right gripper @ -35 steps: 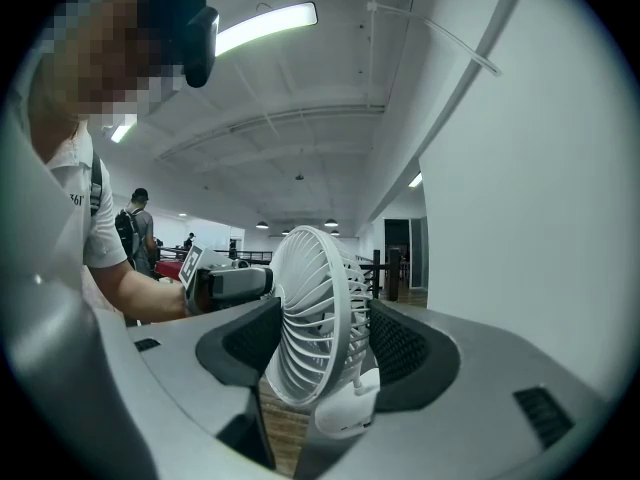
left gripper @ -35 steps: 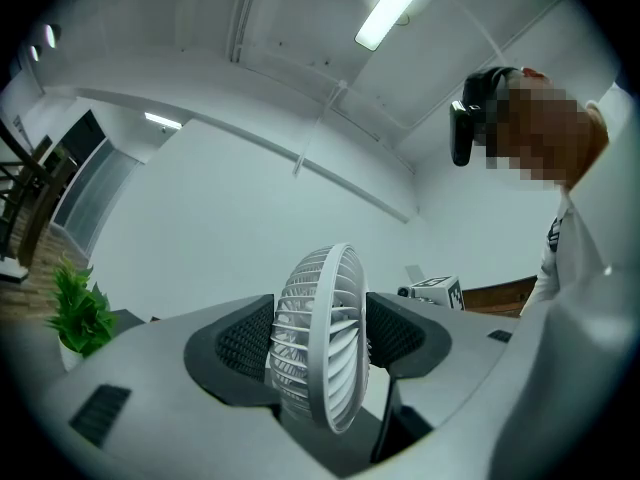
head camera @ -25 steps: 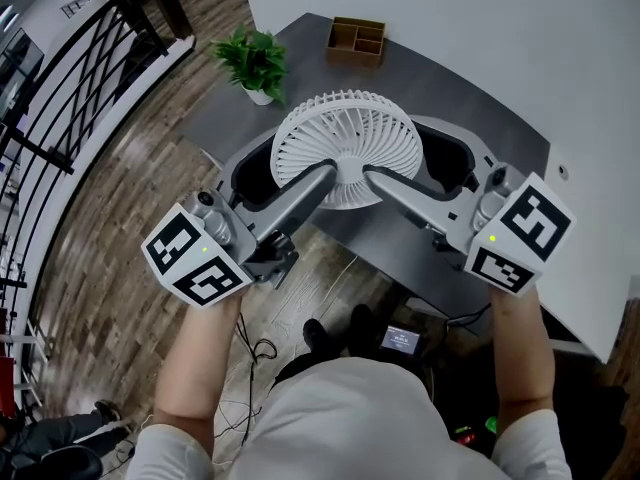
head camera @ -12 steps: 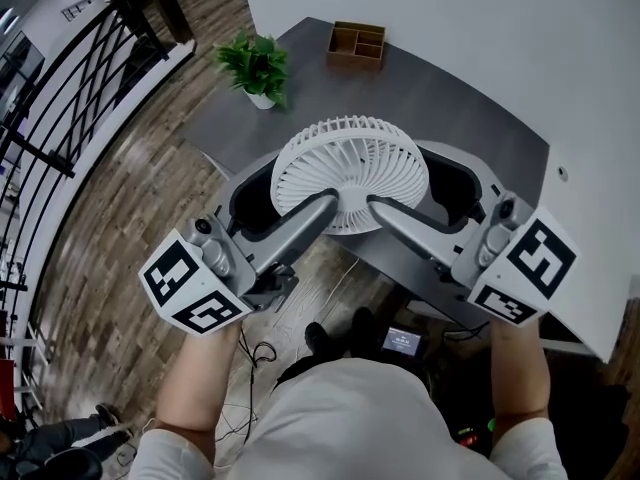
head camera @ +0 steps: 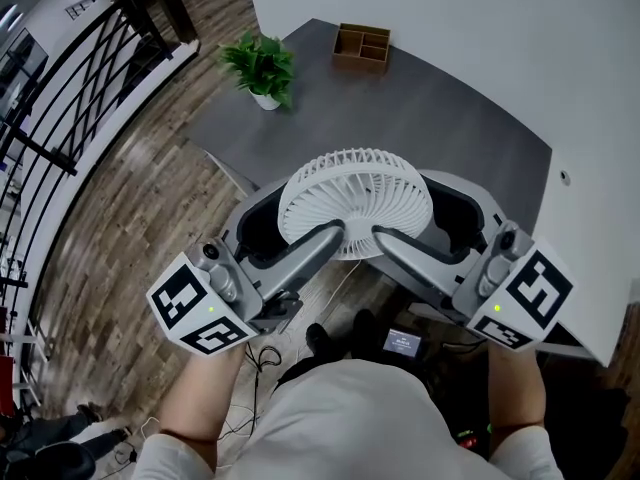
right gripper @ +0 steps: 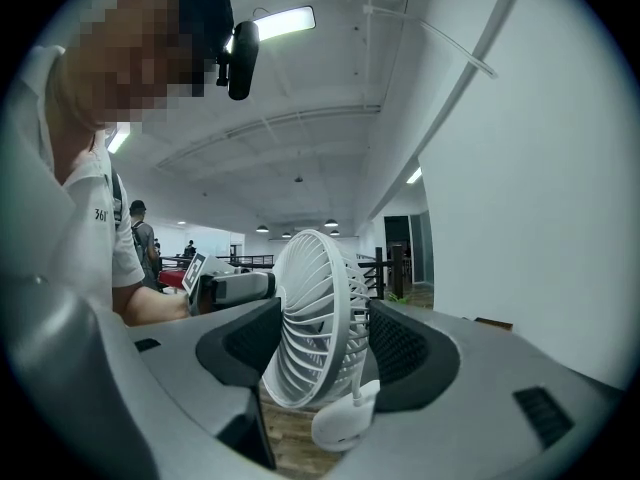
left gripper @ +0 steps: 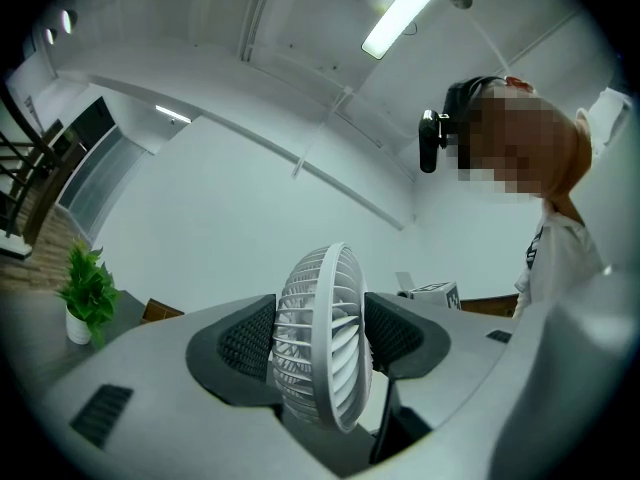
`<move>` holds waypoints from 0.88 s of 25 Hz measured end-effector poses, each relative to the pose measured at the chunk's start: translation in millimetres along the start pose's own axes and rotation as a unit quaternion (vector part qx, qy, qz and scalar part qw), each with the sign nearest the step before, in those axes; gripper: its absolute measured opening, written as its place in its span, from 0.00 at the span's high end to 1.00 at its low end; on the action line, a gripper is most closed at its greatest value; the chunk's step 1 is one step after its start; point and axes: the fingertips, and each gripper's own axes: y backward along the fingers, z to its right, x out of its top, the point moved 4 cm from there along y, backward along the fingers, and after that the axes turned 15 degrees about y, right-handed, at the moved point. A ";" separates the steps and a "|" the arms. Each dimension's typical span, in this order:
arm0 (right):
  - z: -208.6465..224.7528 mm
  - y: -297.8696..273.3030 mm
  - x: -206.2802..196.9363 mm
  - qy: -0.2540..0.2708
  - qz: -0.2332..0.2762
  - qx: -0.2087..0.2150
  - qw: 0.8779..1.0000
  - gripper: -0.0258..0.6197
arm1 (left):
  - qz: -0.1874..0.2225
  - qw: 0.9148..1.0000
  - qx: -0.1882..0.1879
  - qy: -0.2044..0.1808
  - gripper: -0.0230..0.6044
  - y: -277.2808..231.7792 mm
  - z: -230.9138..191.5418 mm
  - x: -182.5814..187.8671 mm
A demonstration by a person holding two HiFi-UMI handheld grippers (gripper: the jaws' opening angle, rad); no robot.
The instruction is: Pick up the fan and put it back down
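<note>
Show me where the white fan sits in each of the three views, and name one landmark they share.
Head view: fan at centre, grille facing up, between both pairs of jaws.
Left gripper view: fan low centre, edge-on, gripped between the jaws.
Right gripper view: fan low centre, edge-on, gripped between the jaws.
Shared landmark: wooden organiser, top in head view, small at lower left and lower right in the gripper views.

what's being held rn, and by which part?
The white fan, lifted off the desk. The left gripper and right gripper each clamp its round grille front-to-back, on opposite sides.
</note>
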 end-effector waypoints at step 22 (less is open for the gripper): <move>-45.9 11.8 -20.7 -0.051 -0.013 0.000 0.999 0.54 | -0.009 0.999 0.008 0.042 0.49 34.3 12.1 -35.8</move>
